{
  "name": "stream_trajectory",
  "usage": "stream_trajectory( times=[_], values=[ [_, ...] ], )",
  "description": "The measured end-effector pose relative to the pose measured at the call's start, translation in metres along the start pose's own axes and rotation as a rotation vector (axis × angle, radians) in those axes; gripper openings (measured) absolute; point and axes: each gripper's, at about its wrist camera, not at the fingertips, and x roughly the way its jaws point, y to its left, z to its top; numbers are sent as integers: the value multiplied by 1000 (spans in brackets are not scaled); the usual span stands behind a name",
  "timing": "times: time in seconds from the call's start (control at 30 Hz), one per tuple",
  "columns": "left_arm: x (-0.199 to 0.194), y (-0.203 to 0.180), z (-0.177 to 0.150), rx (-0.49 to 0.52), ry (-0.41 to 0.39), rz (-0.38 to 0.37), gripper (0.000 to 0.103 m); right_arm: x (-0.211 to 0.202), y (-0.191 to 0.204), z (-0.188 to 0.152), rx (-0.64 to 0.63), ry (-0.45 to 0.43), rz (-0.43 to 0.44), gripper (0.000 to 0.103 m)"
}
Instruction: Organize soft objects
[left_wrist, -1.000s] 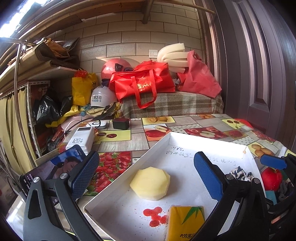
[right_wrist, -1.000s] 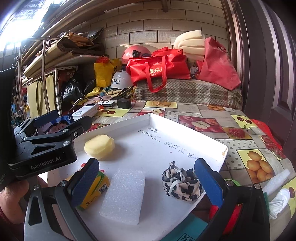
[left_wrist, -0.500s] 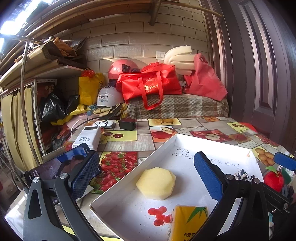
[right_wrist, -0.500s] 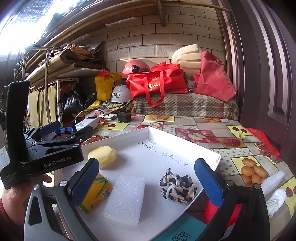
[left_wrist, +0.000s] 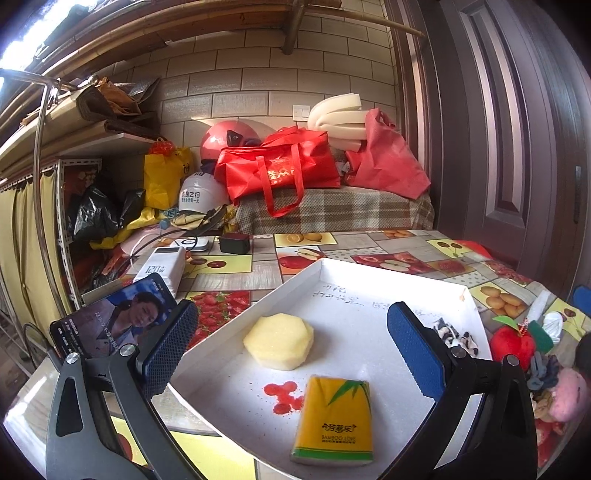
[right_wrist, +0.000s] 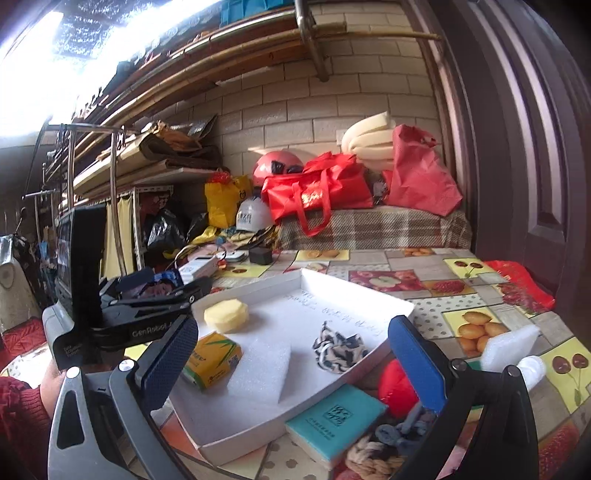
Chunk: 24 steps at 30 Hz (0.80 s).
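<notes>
A white shallow box on the fruit-print table holds a yellow octagonal sponge, a yellow tissue pack, a white foam slab and a black-and-white scrunchie. My left gripper hovers open above the box's near left side, nothing between its pads. My right gripper is open above the box's near edge, empty. A red plush apple, a teal tissue pack, hair ties and a pink plush lie outside the box at the right.
A phone playing video, a white power bank and a black charger lie left of the box. White foam pieces sit at the right. Red bags and helmets stand behind. A hand in a red sleeve holds the left gripper.
Both grippers have drawn back and risen, so more of the table's near side shows. Both stay open and empty. The objects in the box have not moved.
</notes>
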Motion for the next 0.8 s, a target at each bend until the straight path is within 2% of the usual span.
stream_trajectory(
  times=[0.07,0.13,0.17,0.27,0.37,0.5,0.6,0.67,0.7,0.77,0.8],
  values=[
    [-9,-10,-2,13,1,-60,103,-28,-22,4,19,-85,-56,103],
    [-19,-24,-4,35,-5,-134,103,-48,-49,3,46,-117,-131,103],
    [-24,-31,-5,50,-12,-183,103,-51,-63,4,52,-90,-154,103],
    [-36,-54,-7,105,-11,-325,103,-48,-103,-1,60,55,-141,103],
    [-45,-82,-10,165,27,-442,103,-52,-129,-6,120,162,-32,103],
    [-50,-109,-13,219,81,-544,103,-58,-114,-12,13,242,44,103],
    [-48,-115,-12,225,97,-554,103,-49,-84,-22,-124,329,100,103],
    [-47,-112,-11,206,101,-554,103,-29,-63,-32,-236,438,85,102],
    [-47,-110,-12,197,103,-552,103,-19,-57,-39,-278,491,89,96],
    [-47,-110,-12,193,110,-559,103,-1,-52,-53,-321,593,95,72],
    [-47,-111,-13,199,118,-572,103,3,-53,-59,-327,634,83,52]
  ],
)
